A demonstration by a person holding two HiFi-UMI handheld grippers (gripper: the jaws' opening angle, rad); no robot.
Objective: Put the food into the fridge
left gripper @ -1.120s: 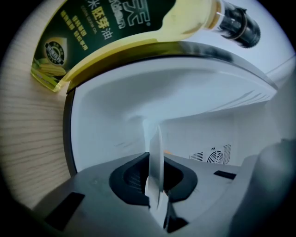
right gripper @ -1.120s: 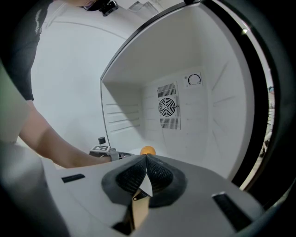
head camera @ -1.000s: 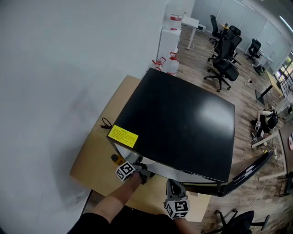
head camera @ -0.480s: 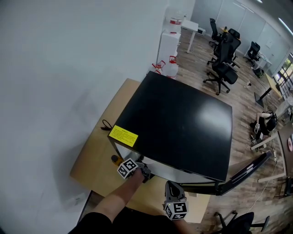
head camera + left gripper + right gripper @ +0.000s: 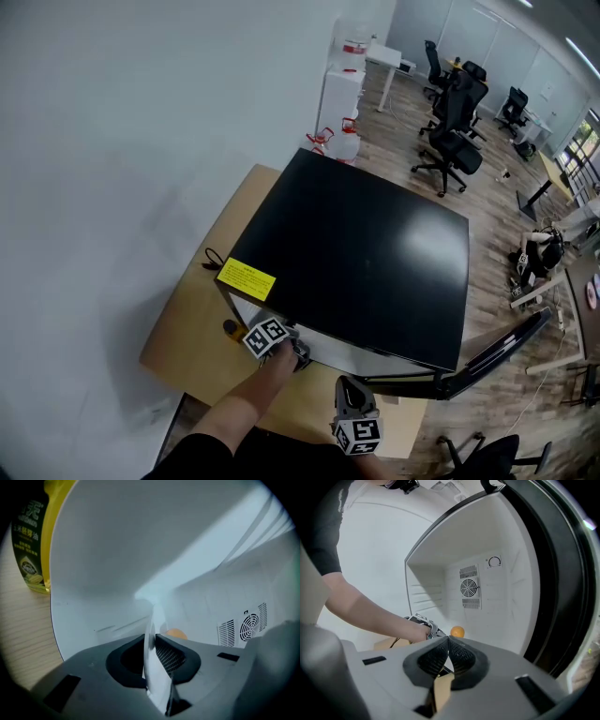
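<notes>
A black mini fridge [image 5: 356,253] stands on a wooden table [image 5: 187,319], its door [image 5: 497,347] swung open to the right. Inside the white compartment lies an orange [image 5: 457,632], which the left gripper view also catches as an orange [image 5: 176,633] just past the jaws. My left gripper [image 5: 298,354] is at the left edge of the opening, jaws together, and I see nothing held in them [image 5: 151,637]. A yellow oil bottle [image 5: 35,536] stands on the table just outside the fridge's left wall. My right gripper [image 5: 349,386] hovers in front of the opening, shut and empty [image 5: 448,641].
A yellow label [image 5: 246,279] sits on the fridge's top corner, and a black cable [image 5: 211,255] lies on the table to its left. A white wall is close on the left. Office chairs [image 5: 450,131] and water bottles [image 5: 347,141] stand beyond on the wooden floor.
My left gripper has edged slightly up towards the fridge opening. The right gripper has stayed nearly where it was.
</notes>
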